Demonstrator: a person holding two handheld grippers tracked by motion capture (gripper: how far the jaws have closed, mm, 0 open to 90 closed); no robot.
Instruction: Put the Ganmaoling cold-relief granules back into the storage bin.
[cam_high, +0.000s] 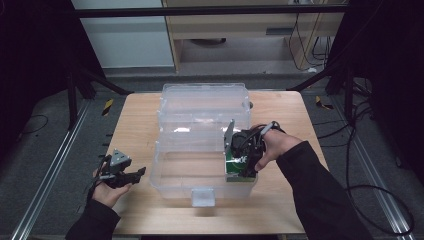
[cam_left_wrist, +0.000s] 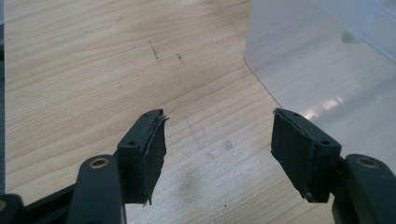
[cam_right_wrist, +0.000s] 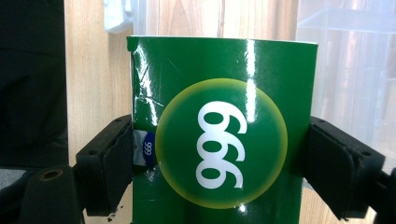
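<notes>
A green carton (cam_right_wrist: 219, 135) with a yellow-ringed circle and white "999" sits between my right gripper's (cam_right_wrist: 217, 163) two black pads, which press on its sides. In the high view that right gripper (cam_high: 243, 161) holds the green carton (cam_high: 238, 169) at the right end of the clear plastic bin (cam_high: 172, 182), over its front compartment. My left gripper (cam_high: 131, 176) rests in a hand at the table's left front, apart from the bin. Its jaws (cam_left_wrist: 219, 149) stand wide open over bare wood, with nothing between them.
The clear bin's open lid (cam_high: 205, 107) lies back across the middle of the wooden table (cam_high: 135, 120). A latch tab (cam_high: 203, 197) sticks out at the bin's front. The bin's corner (cam_left_wrist: 322, 70) is close to the left gripper's right side. Dark floor and cables surround the table.
</notes>
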